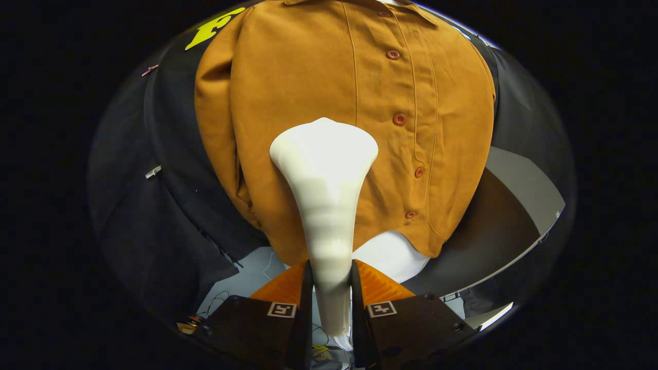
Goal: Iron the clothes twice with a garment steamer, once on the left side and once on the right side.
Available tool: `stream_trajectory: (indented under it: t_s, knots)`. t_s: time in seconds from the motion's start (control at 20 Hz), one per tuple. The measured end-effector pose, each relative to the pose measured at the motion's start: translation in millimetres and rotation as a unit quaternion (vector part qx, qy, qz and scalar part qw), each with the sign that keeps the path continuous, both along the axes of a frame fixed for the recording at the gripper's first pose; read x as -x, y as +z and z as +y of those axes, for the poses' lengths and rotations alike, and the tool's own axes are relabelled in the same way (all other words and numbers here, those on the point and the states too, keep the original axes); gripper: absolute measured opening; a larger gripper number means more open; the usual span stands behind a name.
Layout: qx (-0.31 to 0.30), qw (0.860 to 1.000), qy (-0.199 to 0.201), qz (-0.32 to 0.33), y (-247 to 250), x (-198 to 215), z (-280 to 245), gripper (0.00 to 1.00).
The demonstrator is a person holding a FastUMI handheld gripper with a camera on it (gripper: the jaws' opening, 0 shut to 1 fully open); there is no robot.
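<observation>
We see the hand-held gripper (pixel 331 280) clamped on the steamer (pixel 325 205); both fingers press against the narrow handle from either side, and the handle runs up between them and widens into a broad flat head. The head lies against the front of the shirt (pixel 308 77), on the panel beside the button strip and just beyond the fingers; whether it truly touches the cloth or sits a little off it we cannot tell. The shirt hangs upright in front of the dark booth wall (pixel 169 154), its buttons (pixel 399 119) done up in a line running down the front, one sleeve (pixel 218 128) hanging along the side nearer the head of the steamer. Below the hem a white form (pixel 393 254) shows under the shirt. A pale floor (pixel 524 190) shows past the far side of the shirt; thin cables (pixel 221 298) lie low beside the fingers.
</observation>
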State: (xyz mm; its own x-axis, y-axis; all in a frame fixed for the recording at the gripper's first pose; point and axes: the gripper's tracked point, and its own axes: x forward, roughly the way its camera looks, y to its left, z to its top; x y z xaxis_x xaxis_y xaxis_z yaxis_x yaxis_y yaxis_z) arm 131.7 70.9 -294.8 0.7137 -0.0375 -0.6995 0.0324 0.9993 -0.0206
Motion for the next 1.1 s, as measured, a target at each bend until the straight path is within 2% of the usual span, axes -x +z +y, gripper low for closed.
stream_trajectory:
  t_s: [0.35, 0.55, 0.8, 1.1]
  knots:
    - [-0.006, 0.999, -0.002, 0.044, -33.4, 28.8, 2.4, 0.35]
    - [-0.004, 0.999, -0.005, 0.045, -28.7, 47.0, -3.4, 0.35]
    - [-0.006, 1.000, -0.010, 0.000, 13.5, 55.7, -13.0, 0.36]
    - [-0.003, 0.996, -0.034, -0.082, 89.9, 59.2, -35.8, 0.35]
